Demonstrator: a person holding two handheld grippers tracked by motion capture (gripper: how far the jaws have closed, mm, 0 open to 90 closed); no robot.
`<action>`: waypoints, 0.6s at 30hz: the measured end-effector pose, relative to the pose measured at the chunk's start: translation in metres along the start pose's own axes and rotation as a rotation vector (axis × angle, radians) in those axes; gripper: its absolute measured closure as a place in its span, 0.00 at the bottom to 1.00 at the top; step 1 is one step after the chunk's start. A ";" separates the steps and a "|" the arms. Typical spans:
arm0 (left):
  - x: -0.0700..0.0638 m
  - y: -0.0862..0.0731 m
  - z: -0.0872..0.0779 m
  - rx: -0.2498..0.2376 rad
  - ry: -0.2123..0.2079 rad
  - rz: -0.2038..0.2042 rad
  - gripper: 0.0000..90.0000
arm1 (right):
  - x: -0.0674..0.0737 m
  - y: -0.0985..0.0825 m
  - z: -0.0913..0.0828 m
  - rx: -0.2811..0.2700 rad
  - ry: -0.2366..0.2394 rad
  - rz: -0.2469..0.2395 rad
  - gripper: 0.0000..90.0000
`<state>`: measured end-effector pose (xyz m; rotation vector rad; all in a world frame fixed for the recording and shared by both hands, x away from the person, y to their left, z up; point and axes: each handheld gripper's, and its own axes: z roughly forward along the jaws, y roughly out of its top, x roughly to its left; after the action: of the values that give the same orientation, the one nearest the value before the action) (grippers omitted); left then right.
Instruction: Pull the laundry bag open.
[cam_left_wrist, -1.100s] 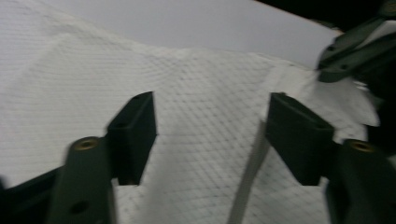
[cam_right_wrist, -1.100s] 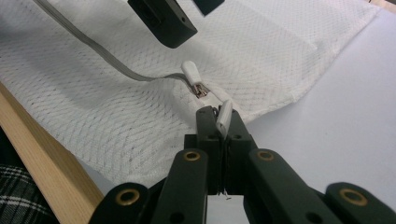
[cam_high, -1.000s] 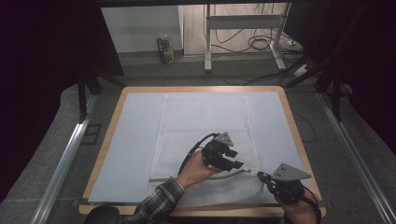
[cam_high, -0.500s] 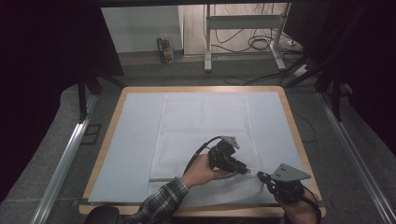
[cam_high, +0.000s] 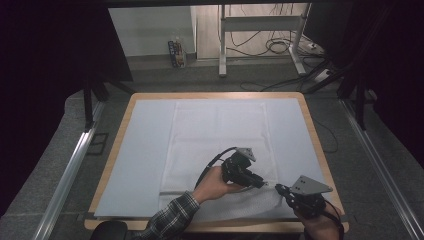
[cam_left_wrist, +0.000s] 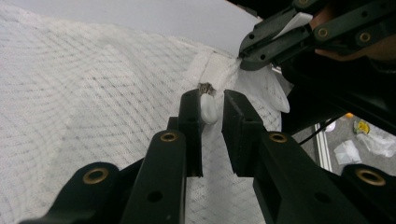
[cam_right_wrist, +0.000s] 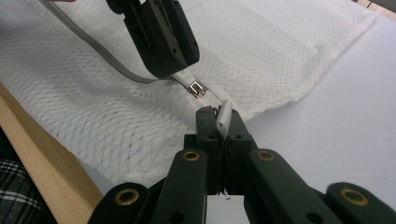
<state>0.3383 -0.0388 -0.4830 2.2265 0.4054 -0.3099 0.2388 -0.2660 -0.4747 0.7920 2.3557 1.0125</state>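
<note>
A white mesh bag (cam_high: 220, 130) lies flat on the table, its zipper running along the near edge. My left gripper (cam_high: 261, 183) (cam_left_wrist: 212, 100) has just been closing, and the white zipper pull (cam_left_wrist: 208, 110) sits between its jaws, which are now shut on it. The metal slider (cam_right_wrist: 196, 88) shows just below that gripper (cam_right_wrist: 180, 70) in the right gripper view. My right gripper (cam_high: 278, 188) (cam_right_wrist: 219, 115) is shut on the bag's white end tab (cam_right_wrist: 225, 113) at the near right corner, fingertip to fingertip with the left one.
A pale sheet (cam_high: 145, 140) covers the wooden table (cam_high: 121, 125), and the bag's near edge lies close to the wooden front rim (cam_right_wrist: 37, 135). Metal rails run down both sides. Desk legs and cables stand on the floor beyond the far edge.
The left gripper's jaws have drawn together from a wider spread onto the zipper pull. Both hands stayed where they were, and the right gripper kept its hold.
</note>
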 end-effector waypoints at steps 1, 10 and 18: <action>0.000 0.000 0.001 0.001 -0.003 0.000 0.87 | 0.000 0.000 0.000 0.000 -0.001 -0.001 0.97; -0.002 -0.002 0.006 0.023 0.019 -0.009 0.92 | 0.000 0.000 -0.001 -0.004 -0.001 0.000 0.97; -0.005 -0.001 0.000 0.005 0.033 0.003 0.94 | -0.002 -0.001 0.002 0.020 0.015 0.018 0.97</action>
<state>0.3335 -0.0394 -0.4818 2.2395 0.4198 -0.2736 0.2408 -0.2667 -0.4764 0.8176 2.3790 1.0065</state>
